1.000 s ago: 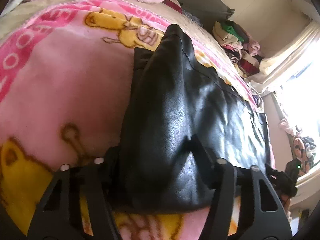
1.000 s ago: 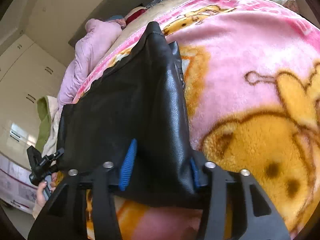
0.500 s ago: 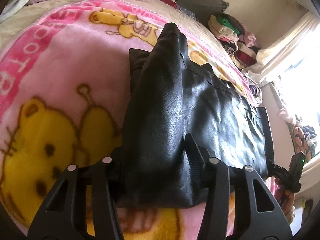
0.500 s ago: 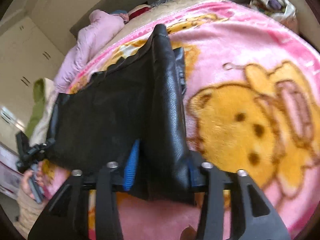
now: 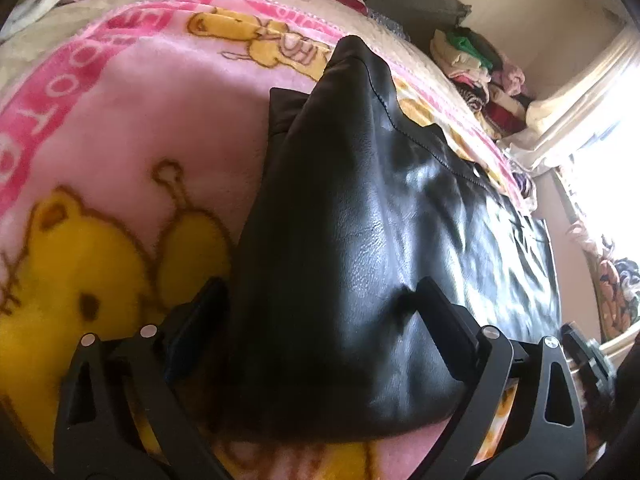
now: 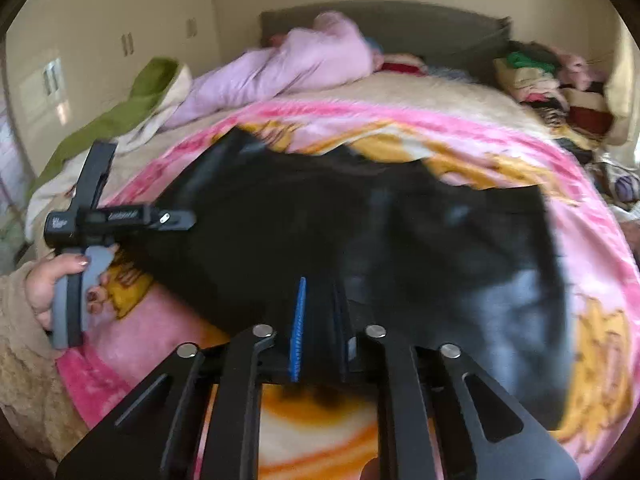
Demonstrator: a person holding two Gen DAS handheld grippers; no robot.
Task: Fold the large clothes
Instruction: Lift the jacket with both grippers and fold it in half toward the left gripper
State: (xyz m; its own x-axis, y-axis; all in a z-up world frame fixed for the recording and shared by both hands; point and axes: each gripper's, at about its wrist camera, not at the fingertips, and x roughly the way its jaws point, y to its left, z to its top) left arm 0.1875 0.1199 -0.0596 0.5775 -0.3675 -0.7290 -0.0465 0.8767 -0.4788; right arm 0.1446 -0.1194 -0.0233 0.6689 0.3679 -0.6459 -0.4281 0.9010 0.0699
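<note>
Left gripper [image 5: 320,312] opening wide, straddling black jacket [image 5: 380,200], releasing. Right gripper [image 6: 320,328] closing narrow, pinching jacket edge; am risking dragging fold apart on bed [image 5: 120,120].

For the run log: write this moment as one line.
left gripper: jaws just opened, astride black leather garment, not pressing | right gripper: just closed, jaws near-shut, grip unclear | surface: pink blanket

Bed's covered by a pink fleece blanket [image 5: 132,128] with yellow bear print. Lilac quilt [image 6: 280,64] bunched at the head end against a dark headboard [image 6: 420,28]. Green-and-cream cover [image 6: 132,108] beside it. Pile of mixed clothes [image 5: 476,68] in the far corner, near the bright window [image 5: 608,184]. Cream wardrobe doors [image 6: 100,40] behind.
</note>
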